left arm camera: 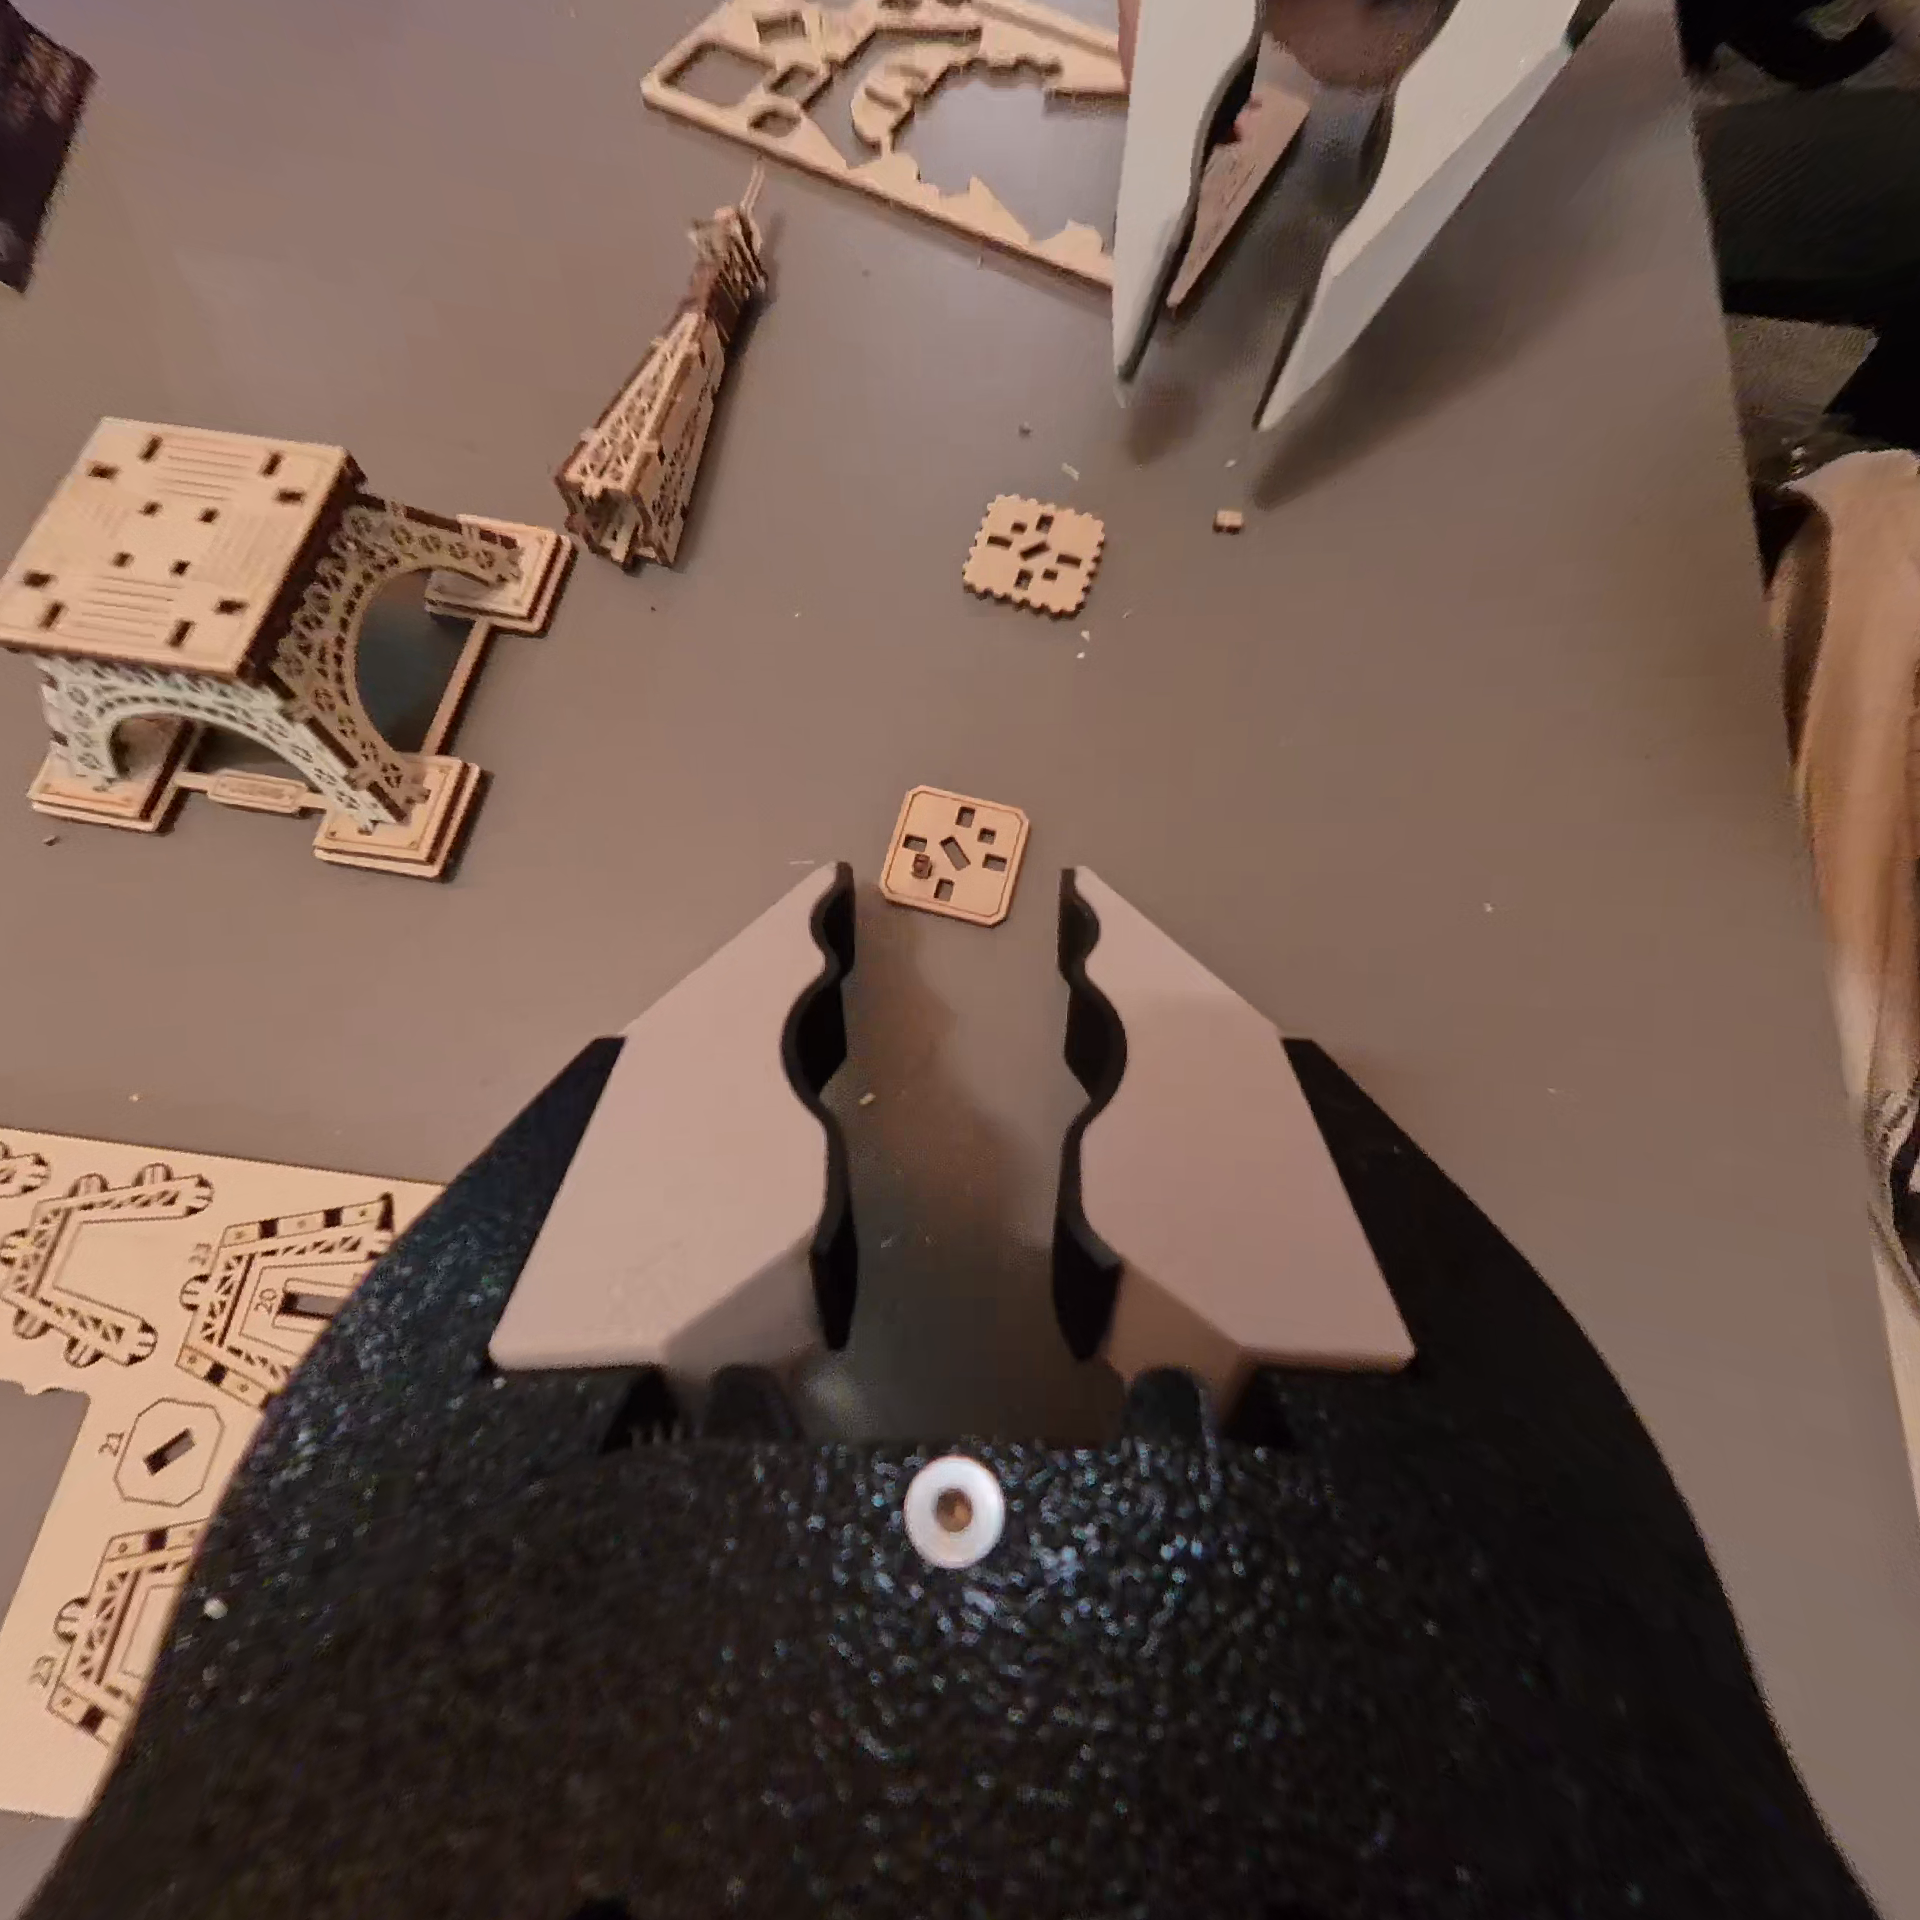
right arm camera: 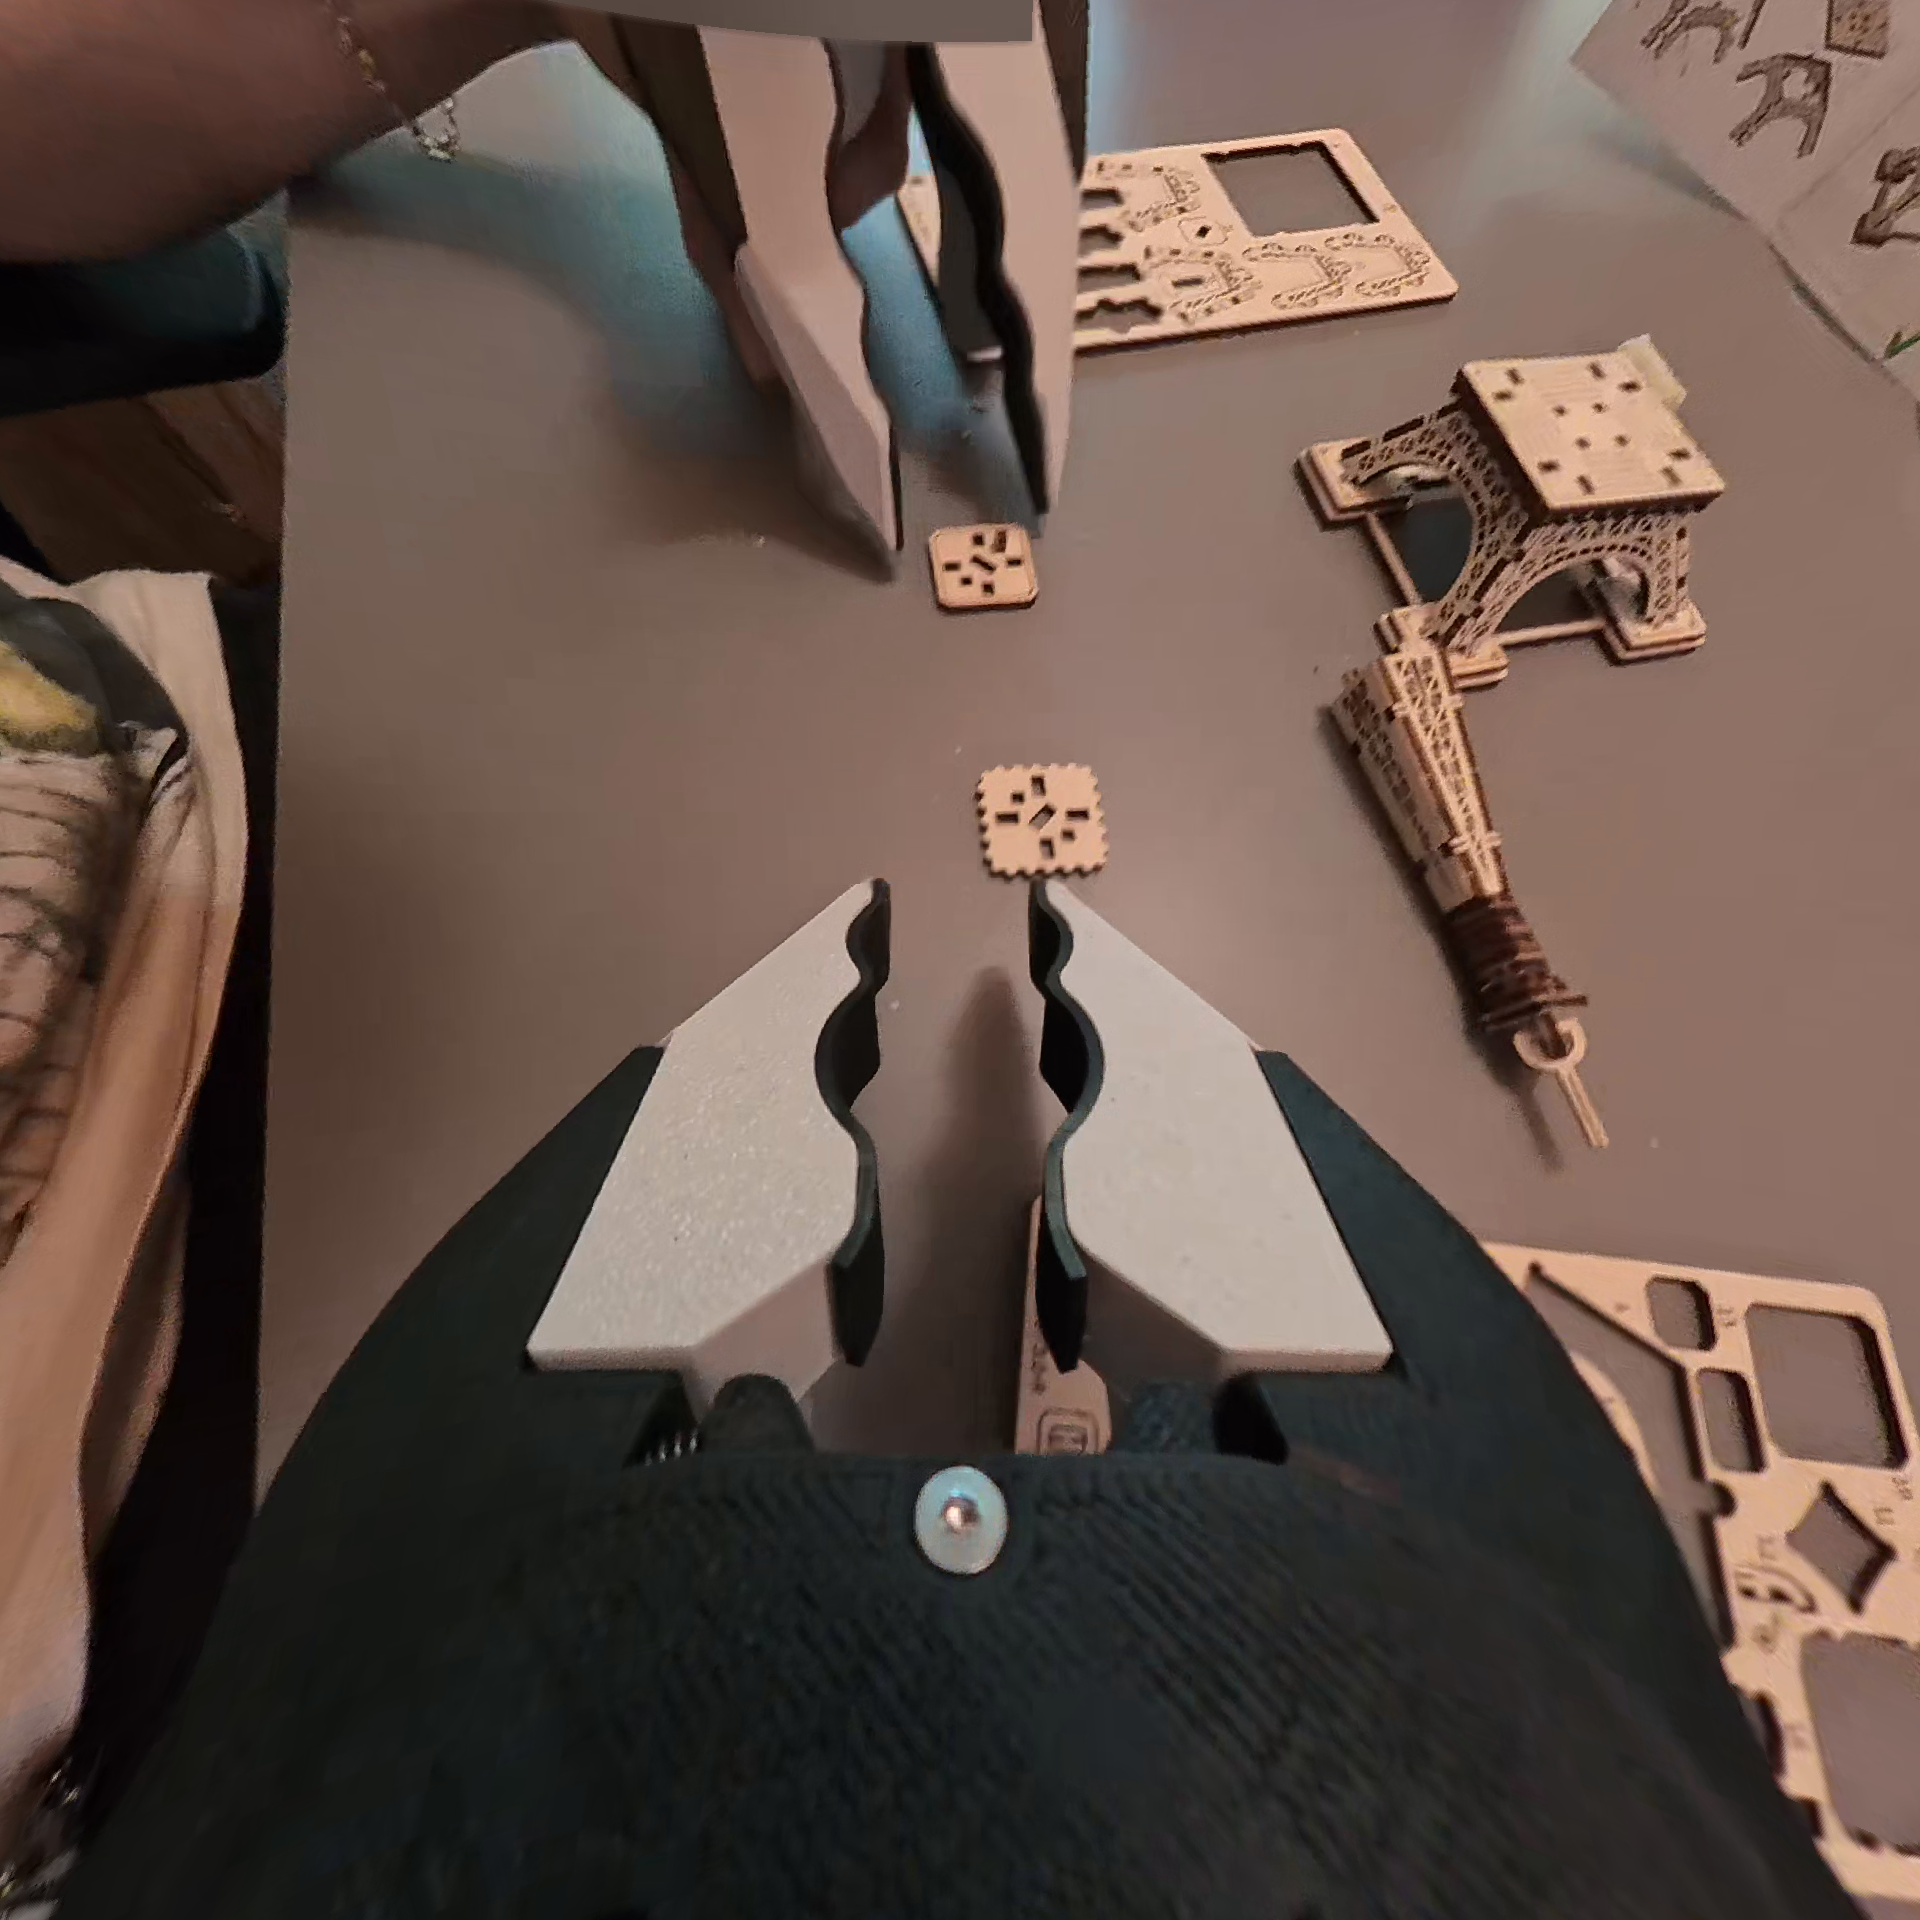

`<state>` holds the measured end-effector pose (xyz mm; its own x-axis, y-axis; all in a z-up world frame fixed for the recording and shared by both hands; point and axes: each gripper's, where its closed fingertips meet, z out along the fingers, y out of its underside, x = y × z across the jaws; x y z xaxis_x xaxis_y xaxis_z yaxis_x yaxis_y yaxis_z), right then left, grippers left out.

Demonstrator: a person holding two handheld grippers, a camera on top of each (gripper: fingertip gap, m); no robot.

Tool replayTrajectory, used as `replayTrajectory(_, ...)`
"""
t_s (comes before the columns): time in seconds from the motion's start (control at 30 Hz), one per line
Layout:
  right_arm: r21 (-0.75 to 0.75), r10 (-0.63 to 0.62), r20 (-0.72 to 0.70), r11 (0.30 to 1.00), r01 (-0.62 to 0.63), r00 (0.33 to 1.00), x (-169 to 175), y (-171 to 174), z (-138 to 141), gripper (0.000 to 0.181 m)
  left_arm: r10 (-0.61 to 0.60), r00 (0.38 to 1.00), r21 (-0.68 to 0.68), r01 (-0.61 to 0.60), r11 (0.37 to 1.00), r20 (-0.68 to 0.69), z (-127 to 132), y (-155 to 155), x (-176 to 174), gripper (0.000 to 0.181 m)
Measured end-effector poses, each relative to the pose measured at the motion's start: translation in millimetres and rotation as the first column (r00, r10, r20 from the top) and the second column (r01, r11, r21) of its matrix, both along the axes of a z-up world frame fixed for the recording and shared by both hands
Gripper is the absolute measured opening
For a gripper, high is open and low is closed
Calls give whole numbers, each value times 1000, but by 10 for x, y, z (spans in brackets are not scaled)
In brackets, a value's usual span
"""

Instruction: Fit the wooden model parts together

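Observation:
Two small wooden square plates lie on the grey table. The rounded-corner plate (left arm camera: 954,854) sits just ahead of my open left gripper (left arm camera: 956,883), between its tips; in the right wrist view this plate (right arm camera: 984,566) lies at the left gripper (right arm camera: 966,530). The scalloped plate (left arm camera: 1034,559) (right arm camera: 1039,826) lies just ahead of my right gripper (right arm camera: 961,894) (left arm camera: 1195,395). Its jaws stand apart, and a thin wooden piece (right arm camera: 1049,1382) (left arm camera: 1231,197) rests along the inside of one finger. The tower base (left arm camera: 208,623) (right arm camera: 1558,499) stands upright and the spire (left arm camera: 665,416) (right arm camera: 1444,831) lies on its side.
Punched-out wooden sheets lie at the table's ends (left arm camera: 904,135) (left arm camera: 135,1330) (right arm camera: 1247,239) (right arm camera: 1766,1455). A printed paper sheet (right arm camera: 1818,104) lies at one corner. A person's arm (right arm camera: 156,125) and clothing (right arm camera: 83,935) (left arm camera: 1849,727) run along the table edge. Tip to tip, the grippers are about 11 centimeters apart. It is some 9 centimeters from my right tips to the spire (right arm camera: 1444,831). The left camera catches it too, in the left wrist view (left arm camera: 693,366).

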<state>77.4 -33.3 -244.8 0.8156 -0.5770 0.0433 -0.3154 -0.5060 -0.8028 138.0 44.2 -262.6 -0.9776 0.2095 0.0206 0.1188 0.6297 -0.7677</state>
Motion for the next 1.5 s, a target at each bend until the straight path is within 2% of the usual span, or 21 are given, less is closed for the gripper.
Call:
replayTrajectory(0.13, 18, 19, -5, 1000, -19, 1000, -84, -14, -68, 24, 14, 1000, -115, -14, 993, 1, 172, 19, 3, 30)
replayTrajectory(0.27, -26, 69, -3, 997, -69, 998, -103, 41, -126, 23, 45, 998, -154, -51, 987, -38, 242, 44, 36, 20)
replayTrajectory(0.47, -67, 142, -33, 987, -144, 989, -149, 129, -198, 18, 65, 998, -117, -68, 991, -27, 181, 31, 61, 19)
replayTrajectory(0.7, -58, 137, -45, 988, -140, 989, -129, 138, -207, 14, 40, 999, -91, -41, 995, -6, 134, 32, 20, 19)
replayTrajectory(0.8, -52, 148, -62, 987, -152, 987, -132, 176, -212, 4, 39, 999, -104, -38, 994, 2, 151, 36, 14, 19)
replayTrajectory(0.87, -52, 147, -61, 987, -151, 987, -123, 192, -211, 4, 42, 999, -114, -42, 993, -3, 170, 48, -2, 19)
replayTrajectory(0.97, -125, 165, 43, 979, -158, 985, -74, 209, -180, 4, 36, 998, -144, -42, 989, -43, 239, 52, -98, 20)
replayTrajectory(1.07, -158, 148, 232, 981, -113, 961, 72, 298, 12, 4, 92, 975, -168, -127, 978, -200, 374, -37, -201, 16)
replayTrajectory(1.13, -157, 103, 397, 987, -43, 912, 217, 352, 216, 4, 131, 930, -175, -201, 964, -343, 496, -121, -251, 17)
replayTrajectory(1.23, -113, 62, 569, 994, 4, 820, 309, 468, 459, 4, 86, 833, -218, -241, 946, -547, 727, -219, -374, 17)
replayTrajectory(1.3, -97, 61, 615, 995, -1, 786, 314, 547, 520, 4, 69, 775, -230, -270, 935, -629, 808, -243, -393, 16)
replayTrajectory(1.37, -82, 64, 614, 996, -16, 787, 314, 606, 520, 4, 64, 738, -216, -278, 936, -672, 804, -240, -395, 16)
replayTrajectory(1.5, -79, 74, 642, 996, -30, 763, 310, 662, 559, 4, 70, 730, -186, -264, 946, -680, 714, -220, -401, 12)
